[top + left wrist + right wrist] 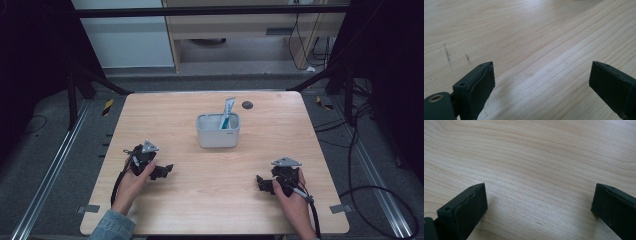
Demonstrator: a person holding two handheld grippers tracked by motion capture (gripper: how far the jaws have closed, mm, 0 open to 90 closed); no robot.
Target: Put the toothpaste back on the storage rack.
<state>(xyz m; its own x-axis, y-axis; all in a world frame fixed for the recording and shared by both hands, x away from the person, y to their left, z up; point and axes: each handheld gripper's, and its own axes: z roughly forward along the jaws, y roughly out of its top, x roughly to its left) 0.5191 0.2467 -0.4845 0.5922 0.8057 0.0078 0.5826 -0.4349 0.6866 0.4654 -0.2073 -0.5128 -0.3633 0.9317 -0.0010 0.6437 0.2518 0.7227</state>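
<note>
Two hand-held grippers, left gripper (167, 170) and right gripper (260, 183), rest on a wooden table (190, 200), jaws wide open and empty. A tube (228, 113) stands in a white tub (218, 135) between and beyond them.

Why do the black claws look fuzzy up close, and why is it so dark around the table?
In the left gripper view the left gripper has soft-edged black jaws, too near the lens, while the light wooden table grain is sharper, with a pale sheen. The right gripper view shows the right gripper likewise, with faint shadows beside its jaws. In the high view the tabletop is evenly lit and the surroundings fall dark.
</note>
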